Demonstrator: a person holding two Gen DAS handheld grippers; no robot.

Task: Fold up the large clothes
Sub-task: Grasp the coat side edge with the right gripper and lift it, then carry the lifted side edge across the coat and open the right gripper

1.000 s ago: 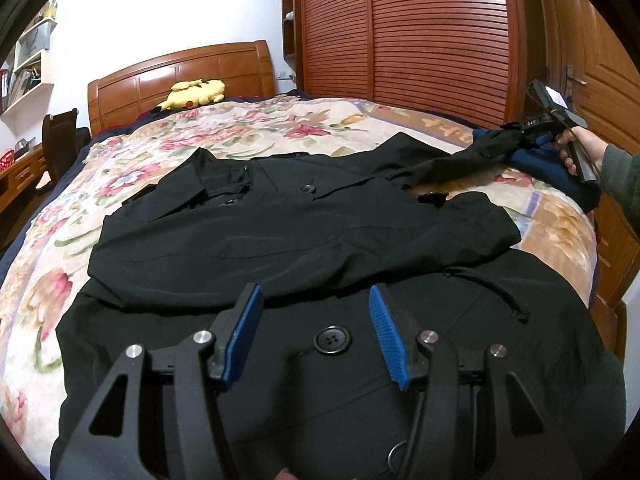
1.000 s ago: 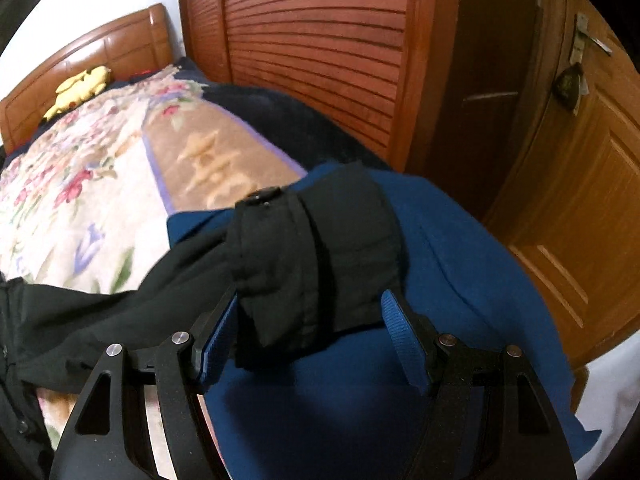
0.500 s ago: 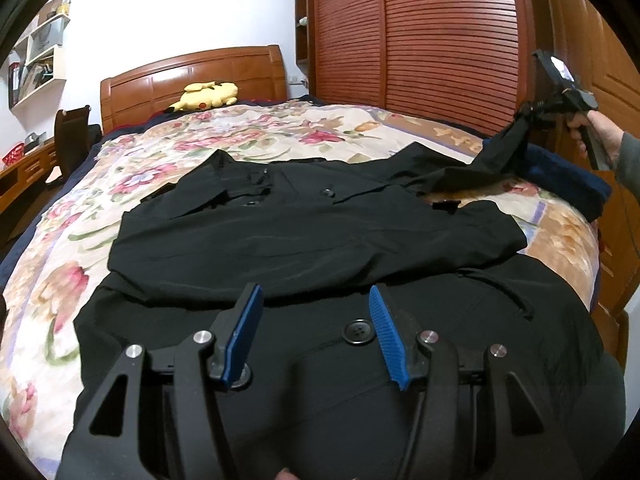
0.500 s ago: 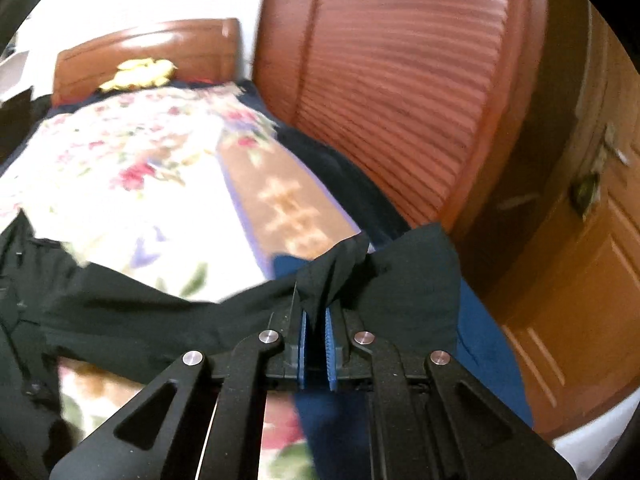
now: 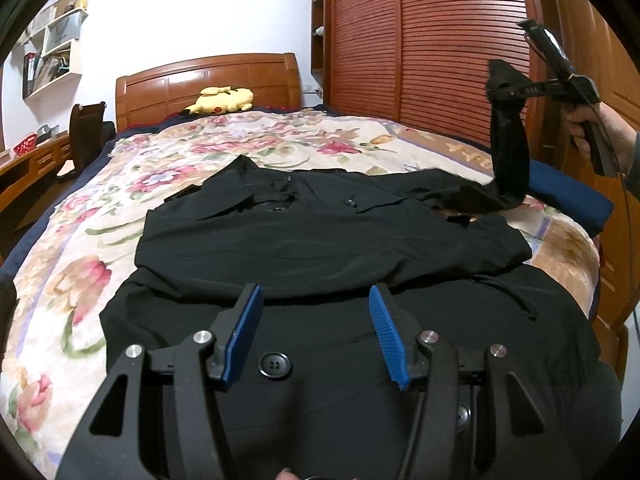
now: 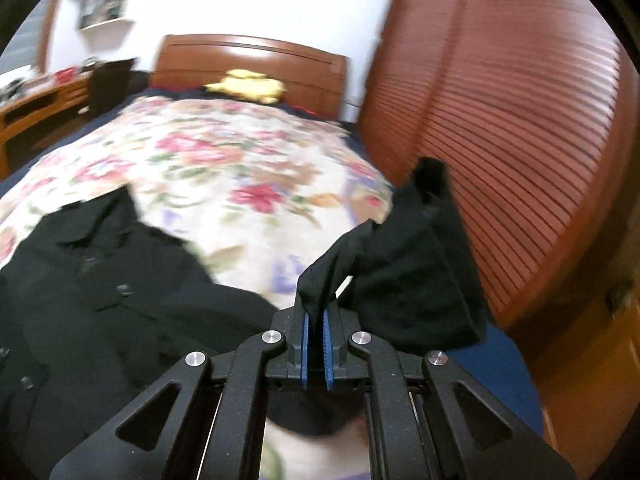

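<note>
A large black coat [image 5: 328, 240] lies spread on the floral bed, its left sleeve folded across the chest. My left gripper [image 5: 314, 334] is open and empty, hovering over the coat's lower front near a button [image 5: 274, 365]. My right gripper [image 6: 315, 350] is shut on the cuff of the coat's right sleeve [image 6: 416, 264] and holds it lifted above the bed's right side. In the left wrist view the raised sleeve [image 5: 508, 144] hangs from the right gripper [image 5: 500, 88]. The coat [image 6: 100, 280] lies at lower left in the right wrist view.
A floral bedspread [image 5: 168, 168] covers the bed, with a wooden headboard [image 5: 208, 84] and yellow plush toy [image 5: 222, 100] at the far end. A slatted wooden wardrobe [image 5: 440, 48] stands along the right. A blue blanket [image 5: 568, 196] lies at the right edge. A desk and chair [image 5: 84, 132] are left.
My right gripper closed on the sleeve cuff, then lifted it up and swung it toward the coat. My left gripper stayed open, drifting slightly over the coat's front.
</note>
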